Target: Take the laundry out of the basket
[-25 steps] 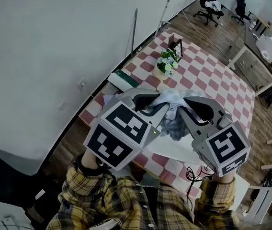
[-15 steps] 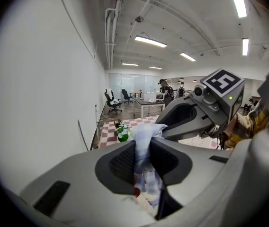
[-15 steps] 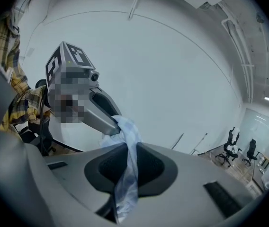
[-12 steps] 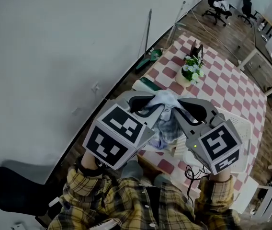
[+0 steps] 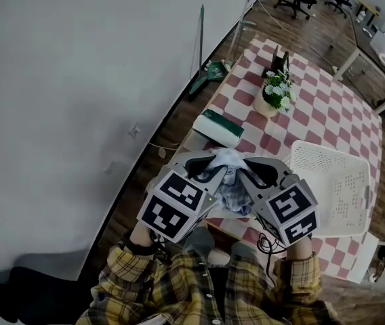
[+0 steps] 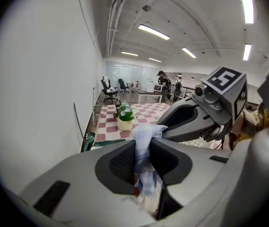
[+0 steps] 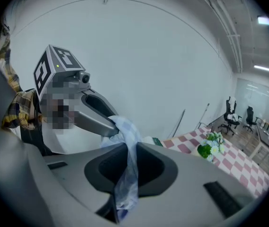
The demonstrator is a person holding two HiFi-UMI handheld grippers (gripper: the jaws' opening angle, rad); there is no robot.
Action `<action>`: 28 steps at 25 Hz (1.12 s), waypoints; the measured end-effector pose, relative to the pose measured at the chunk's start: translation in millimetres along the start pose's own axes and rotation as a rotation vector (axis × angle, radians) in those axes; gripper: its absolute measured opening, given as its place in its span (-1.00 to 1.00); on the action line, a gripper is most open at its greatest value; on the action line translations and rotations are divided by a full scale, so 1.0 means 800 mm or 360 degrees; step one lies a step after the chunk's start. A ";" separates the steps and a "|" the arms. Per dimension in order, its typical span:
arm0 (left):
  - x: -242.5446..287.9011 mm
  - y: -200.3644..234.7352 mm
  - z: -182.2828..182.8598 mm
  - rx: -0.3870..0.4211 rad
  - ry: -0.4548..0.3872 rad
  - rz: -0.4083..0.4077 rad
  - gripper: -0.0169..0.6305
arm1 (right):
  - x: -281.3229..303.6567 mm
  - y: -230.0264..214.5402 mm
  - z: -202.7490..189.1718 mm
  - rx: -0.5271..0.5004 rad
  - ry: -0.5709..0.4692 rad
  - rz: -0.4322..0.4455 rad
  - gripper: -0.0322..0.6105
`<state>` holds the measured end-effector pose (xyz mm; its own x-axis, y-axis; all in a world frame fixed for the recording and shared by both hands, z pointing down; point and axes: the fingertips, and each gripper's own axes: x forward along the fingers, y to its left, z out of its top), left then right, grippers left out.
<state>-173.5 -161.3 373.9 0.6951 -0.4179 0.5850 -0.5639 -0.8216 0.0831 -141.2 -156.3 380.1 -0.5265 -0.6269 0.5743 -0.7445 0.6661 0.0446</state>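
Fingers of the left gripper (image 6: 143, 151) and right gripper (image 7: 126, 167) each pinch the checked cloth (image 5: 234, 196) — slung between them.

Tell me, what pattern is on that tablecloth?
The tablecloth has red-and-white checks, clearest in the head view.

1. The left gripper (image 6: 143, 151) has its fingers (image 6: 120, 163) pressed together on a pale checked cloth (image 6: 146, 132), which bunches above them and hangs down below.
2. The right gripper (image 6: 163, 130) reaches in from the right, its tips at the same cloth and its marker cube uppermost.
3. Beyond, a pot of flowers (image 6: 125, 119) stands on a red-and-white checked worktop (image 6: 107, 126) beside a white wall (image 6: 44, 89).
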 end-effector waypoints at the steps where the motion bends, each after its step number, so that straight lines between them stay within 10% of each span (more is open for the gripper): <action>1: 0.008 0.004 -0.007 -0.0003 0.0005 -0.0004 -0.56 | 0.009 -0.002 -0.007 0.0027 0.0013 -0.0012 -0.68; 28: 0.115 0.030 -0.150 -0.0189 0.0150 -0.0024 -0.53 | 0.114 0.004 -0.157 0.0579 0.0303 -0.0146 -0.67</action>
<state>-176.7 -173.1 526.6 0.6621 -0.3634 0.6554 -0.6067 -0.7734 0.1840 -140.3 -160.4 535.4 -0.3915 -0.5685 0.7235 -0.8991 0.4036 -0.1694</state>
